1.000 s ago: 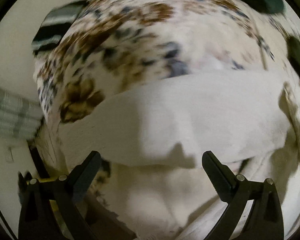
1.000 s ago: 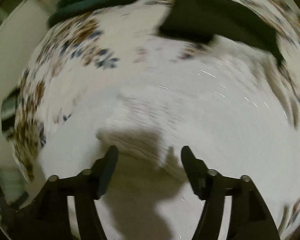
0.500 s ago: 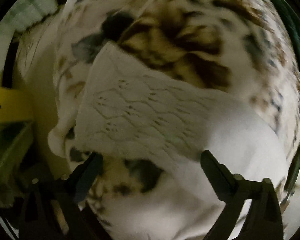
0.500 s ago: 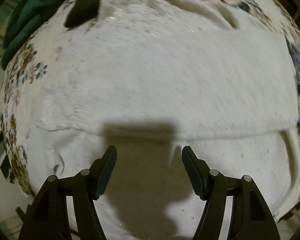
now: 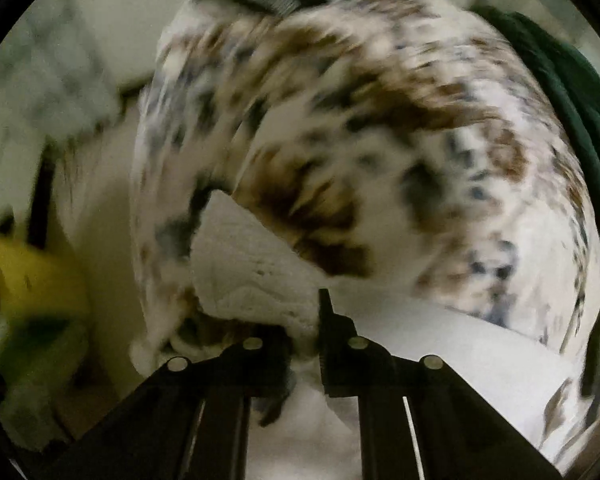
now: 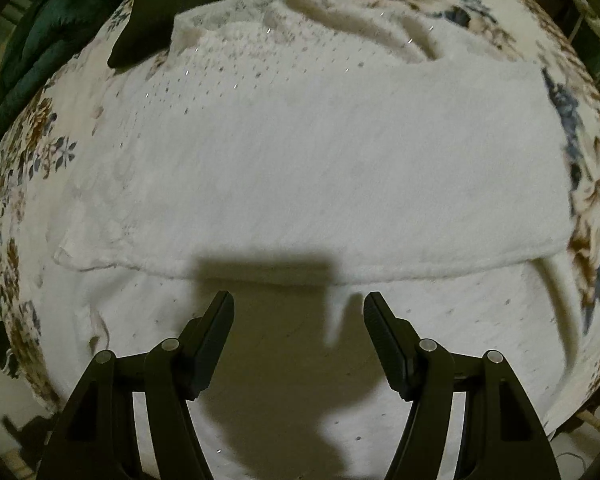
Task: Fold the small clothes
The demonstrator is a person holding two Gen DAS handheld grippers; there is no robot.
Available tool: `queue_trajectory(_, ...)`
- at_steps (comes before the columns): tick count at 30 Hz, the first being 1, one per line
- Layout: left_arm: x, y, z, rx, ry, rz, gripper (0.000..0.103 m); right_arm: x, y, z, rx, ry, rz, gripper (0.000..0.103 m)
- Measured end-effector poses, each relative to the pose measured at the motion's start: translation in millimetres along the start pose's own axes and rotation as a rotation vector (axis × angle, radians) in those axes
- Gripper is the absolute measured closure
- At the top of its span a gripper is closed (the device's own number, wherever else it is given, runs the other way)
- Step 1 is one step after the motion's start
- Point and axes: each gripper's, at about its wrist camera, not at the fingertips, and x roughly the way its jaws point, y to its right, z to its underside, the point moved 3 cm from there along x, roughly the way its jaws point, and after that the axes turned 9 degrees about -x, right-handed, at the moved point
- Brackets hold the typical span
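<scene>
Your left tongs [image 5: 306,344] are pinched on the white sweater [image 5: 252,276] corner, ready to fold; right tongs [image 6: 299,320] gape empty over it.

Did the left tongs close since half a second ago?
Yes. The left tongs went from wide open to shut on the white knit garment lying on the floral cloth.

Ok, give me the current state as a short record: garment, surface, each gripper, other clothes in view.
garment: white knit spread flat, one fold edge across it
surface: floral cover
left gripper: shut on an edge of the white knit; view blurred
right gripper: open, over the knit, holding nothing
other clothes: dark green garment and black garment at the far side
</scene>
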Motion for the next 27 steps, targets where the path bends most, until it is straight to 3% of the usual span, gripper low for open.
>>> queue_trajectory(3,-34,38,-1,0.166,0.105,0.01,0.095,-8,10,-3,0.001,0.019,0.018,0.034)
queue_trajectory(6,-58,79,1,0.321,0.168,0.069,0.095,-17,31,-5,0.015,0.032,0.014,0.034)
queue_trajectory(9,-83,150,37,0.489,0.21,0.144,0.095,-22,54,-7,0.047,0.039,-0.011,0.029)
queue_trajectory(13,-108,245,121,0.701,0.185,0.278,0.095,-25,93,-14,0.087,0.061,-0.032,0.029)
queue_trajectory(15,-120,293,187,0.83,0.153,0.358,0.095,-26,116,-17,0.1,0.067,-0.034,0.029)
queue_trajectory(16,-124,305,204,0.866,0.146,0.378,0.095,-26,127,-19,0.11,0.068,-0.035,0.029)
queue_trajectory(19,-144,352,304,1.05,0.11,0.475,0.095,-32,164,-20,0.15,0.079,-0.038,0.029)
queue_trajectory(22,-153,374,385,1.18,0.044,0.527,0.095,-39,196,-17,0.182,0.087,-0.023,0.029)
queue_trajectory(25,-158,383,444,1.266,-0.01,0.551,0.094,-40,225,-13,0.197,0.071,-0.007,0.029)
queue_trajectory(27,-161,385,465,1.298,-0.02,0.544,0.09,-42,242,-11,0.202,0.059,-0.002,0.029)
